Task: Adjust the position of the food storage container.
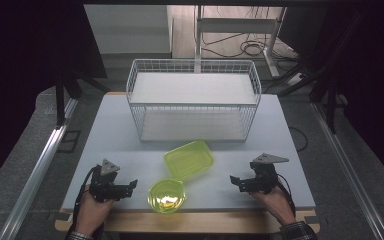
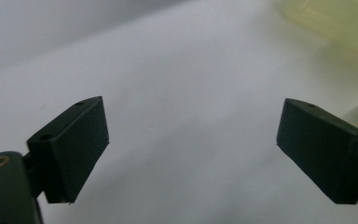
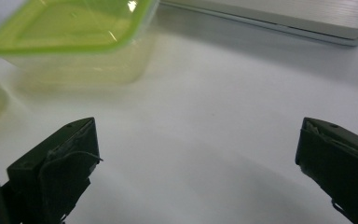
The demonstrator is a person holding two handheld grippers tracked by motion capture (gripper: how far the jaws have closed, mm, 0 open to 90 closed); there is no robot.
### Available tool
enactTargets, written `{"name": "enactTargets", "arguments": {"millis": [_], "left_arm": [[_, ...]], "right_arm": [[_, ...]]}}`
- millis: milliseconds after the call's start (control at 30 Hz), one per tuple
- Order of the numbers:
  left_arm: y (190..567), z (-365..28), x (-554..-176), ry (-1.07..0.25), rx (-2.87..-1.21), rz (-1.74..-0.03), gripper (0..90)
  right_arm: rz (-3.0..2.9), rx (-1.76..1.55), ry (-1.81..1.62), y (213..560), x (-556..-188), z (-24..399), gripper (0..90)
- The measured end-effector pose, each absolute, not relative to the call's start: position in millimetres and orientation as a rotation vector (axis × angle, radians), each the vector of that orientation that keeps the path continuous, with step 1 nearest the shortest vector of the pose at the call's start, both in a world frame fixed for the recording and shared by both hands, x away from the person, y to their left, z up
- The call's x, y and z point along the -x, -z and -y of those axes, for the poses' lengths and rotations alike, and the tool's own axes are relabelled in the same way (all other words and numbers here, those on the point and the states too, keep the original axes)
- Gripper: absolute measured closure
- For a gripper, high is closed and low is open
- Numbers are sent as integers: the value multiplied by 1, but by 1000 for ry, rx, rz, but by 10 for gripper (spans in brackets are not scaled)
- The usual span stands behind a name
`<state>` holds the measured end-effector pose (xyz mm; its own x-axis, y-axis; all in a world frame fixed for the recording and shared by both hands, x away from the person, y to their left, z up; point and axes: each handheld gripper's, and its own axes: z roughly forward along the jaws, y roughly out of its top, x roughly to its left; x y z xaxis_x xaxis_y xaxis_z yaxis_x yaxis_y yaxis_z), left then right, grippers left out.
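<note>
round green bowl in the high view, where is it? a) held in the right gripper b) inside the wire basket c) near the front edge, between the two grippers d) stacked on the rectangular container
c: the round green bowl sits on the table near its front edge, between the open left gripper and the open right gripper.

A pale grey table [image 1: 280, 145] with a wooden near edge stands on dark grey carpeted floor [image 1: 25, 150]. Metal rails [image 1: 40, 170] run along the floor at left and right. Beyond the far edge a white frame [image 1: 230, 25] stands on lighter floor, with black cables [image 1: 245, 47] coiled beside it. Both sides are in darkness.
</note>
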<state>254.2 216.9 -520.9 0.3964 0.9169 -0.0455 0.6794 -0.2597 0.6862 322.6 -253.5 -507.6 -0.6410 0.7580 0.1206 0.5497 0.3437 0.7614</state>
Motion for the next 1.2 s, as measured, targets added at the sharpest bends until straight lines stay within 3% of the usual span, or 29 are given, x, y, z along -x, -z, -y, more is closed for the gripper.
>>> {"name": "enactTargets", "arguments": {"millis": [200, 467, 667, 1200], "left_arm": [[518, -218, -252, -444, -2013, -1314, 64], [516, -214, -250, -433, -2045, -1280, 150], [506, -212, -246, -402, -2041, -1219, 297], [462, -168, -225, -320, -1987, -1001, 833]], "right_arm": [[-2349, -1135, -1114, 506, -323, 254, 0], [-2354, -1146, -1089, 506, -323, 251, 11], [-2355, -1153, -1074, 506, -322, 251, 27], [-2383, -1134, -1023, 508, -322, 248, 52]]}}
